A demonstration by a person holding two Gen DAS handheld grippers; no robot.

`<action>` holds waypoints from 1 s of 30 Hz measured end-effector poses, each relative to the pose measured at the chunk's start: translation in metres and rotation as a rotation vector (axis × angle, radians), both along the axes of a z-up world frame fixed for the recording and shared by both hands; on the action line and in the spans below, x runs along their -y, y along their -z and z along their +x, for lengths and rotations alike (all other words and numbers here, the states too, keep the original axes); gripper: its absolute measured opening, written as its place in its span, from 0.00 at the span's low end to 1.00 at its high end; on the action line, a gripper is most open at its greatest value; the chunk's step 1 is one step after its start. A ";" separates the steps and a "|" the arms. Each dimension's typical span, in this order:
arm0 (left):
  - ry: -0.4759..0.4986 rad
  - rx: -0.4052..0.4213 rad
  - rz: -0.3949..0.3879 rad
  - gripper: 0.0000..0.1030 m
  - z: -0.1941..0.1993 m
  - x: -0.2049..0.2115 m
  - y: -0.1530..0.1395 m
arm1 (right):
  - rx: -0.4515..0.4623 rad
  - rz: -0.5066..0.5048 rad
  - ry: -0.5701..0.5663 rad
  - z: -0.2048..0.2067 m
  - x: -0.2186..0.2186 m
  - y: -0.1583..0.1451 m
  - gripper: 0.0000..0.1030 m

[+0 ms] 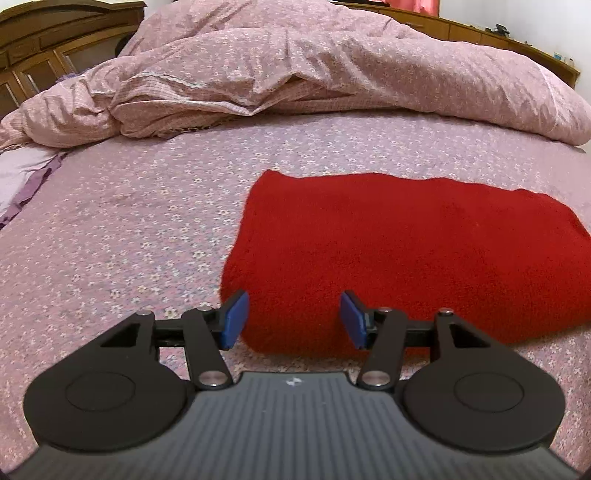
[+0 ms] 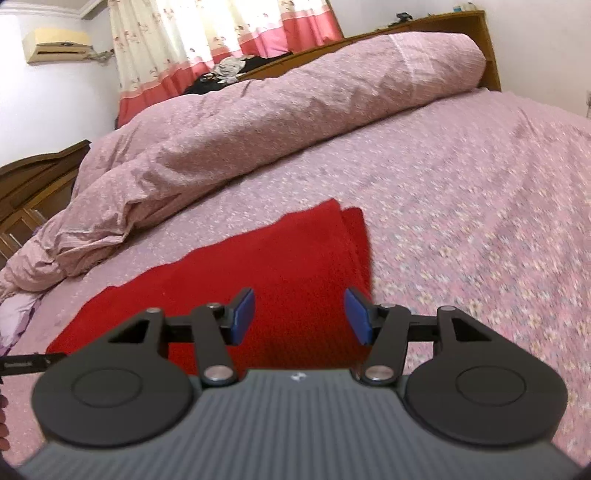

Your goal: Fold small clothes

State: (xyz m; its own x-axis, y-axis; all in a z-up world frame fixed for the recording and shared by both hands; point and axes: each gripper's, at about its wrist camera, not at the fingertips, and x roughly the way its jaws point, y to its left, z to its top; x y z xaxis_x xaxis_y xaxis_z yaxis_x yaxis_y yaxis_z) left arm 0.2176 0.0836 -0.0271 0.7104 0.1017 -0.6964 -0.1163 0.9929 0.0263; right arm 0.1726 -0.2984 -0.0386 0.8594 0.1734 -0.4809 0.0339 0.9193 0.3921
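A red knitted garment [image 1: 399, 251] lies folded flat on the flowered pink bedsheet [image 1: 122, 236]. In the left wrist view it fills the middle and right, and my left gripper [image 1: 293, 319] hovers open above its near left corner, blue pads apart with nothing between them. The right wrist view shows the same red garment [image 2: 266, 266] stretching away to the lower left, its layered edges visible at the far end. My right gripper [image 2: 300, 315] is open over the garment's right end, and its pads [image 2: 243, 317] hold nothing.
A rumpled pink quilt [image 1: 295, 70] is heaped across the far side of the bed. Behind it stand wooden furniture [image 1: 44, 48], a wooden headboard [image 2: 436, 26] and red and cream curtains [image 2: 207, 40]. A purple-edged cloth [image 1: 22, 177] lies at the left.
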 end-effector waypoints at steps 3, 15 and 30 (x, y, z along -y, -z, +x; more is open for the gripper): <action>-0.012 -0.003 -0.001 0.60 -0.003 -0.004 -0.001 | 0.021 0.032 0.013 -0.007 0.004 0.002 0.55; -0.066 -0.033 -0.024 0.60 -0.001 -0.015 0.002 | -0.045 0.201 0.124 -0.015 0.024 0.023 0.79; -0.086 -0.060 -0.026 0.61 0.010 -0.017 0.010 | -0.080 0.339 0.142 0.017 0.017 0.046 0.79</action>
State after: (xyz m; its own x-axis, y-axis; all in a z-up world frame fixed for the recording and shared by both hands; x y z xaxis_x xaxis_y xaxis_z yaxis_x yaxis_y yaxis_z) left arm 0.2273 0.1002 -0.0376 0.6564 0.1419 -0.7410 -0.2004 0.9797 0.0101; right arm 0.1899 -0.3152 -0.0849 0.8482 0.2164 -0.4834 0.1947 0.7214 0.6646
